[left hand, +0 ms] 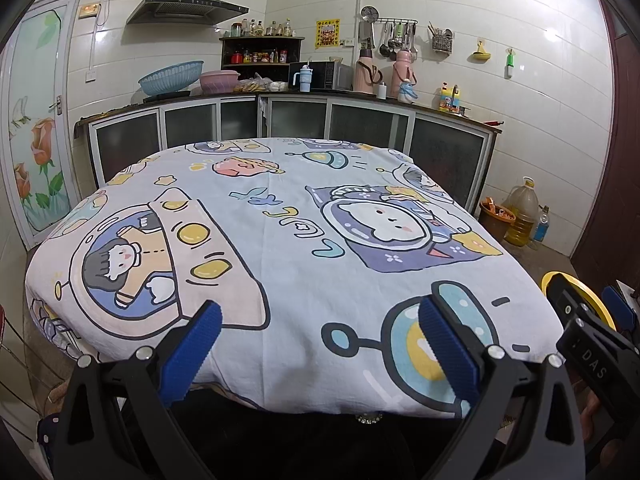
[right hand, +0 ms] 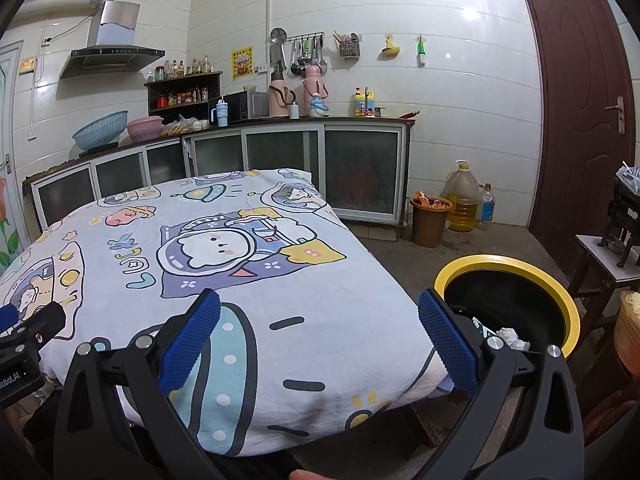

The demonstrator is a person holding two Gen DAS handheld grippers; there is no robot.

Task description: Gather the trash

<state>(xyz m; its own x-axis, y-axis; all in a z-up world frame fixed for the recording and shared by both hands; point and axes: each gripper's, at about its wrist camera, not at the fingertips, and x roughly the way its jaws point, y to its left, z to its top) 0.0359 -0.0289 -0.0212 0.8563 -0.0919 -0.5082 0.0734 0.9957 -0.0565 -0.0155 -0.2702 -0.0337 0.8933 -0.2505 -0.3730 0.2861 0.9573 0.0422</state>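
Observation:
A table under a cartoon-print cloth [left hand: 288,240] fills the left wrist view and shows in the right wrist view [right hand: 200,264]; I see no trash on it. A black bin with a yellow rim [right hand: 568,308] stands on the floor right of the table, with crumpled white paper [right hand: 512,338] and a wrapper inside. Its rim shows in the left wrist view [left hand: 596,300]. My left gripper [left hand: 320,340] is open and empty over the table's near edge. My right gripper [right hand: 320,340] is open and empty over the table's near right corner, beside the bin. The right gripper's body shows in the left wrist view [left hand: 592,344].
Kitchen counter with cabinets [left hand: 288,120] runs behind the table. A brown bucket [right hand: 430,220], an oil jug [right hand: 462,200] and a bottle [right hand: 486,204] stand on the floor near a dark red door [right hand: 580,112]. A small side table [right hand: 608,256] and an orange basket [right hand: 630,332] stand at the right.

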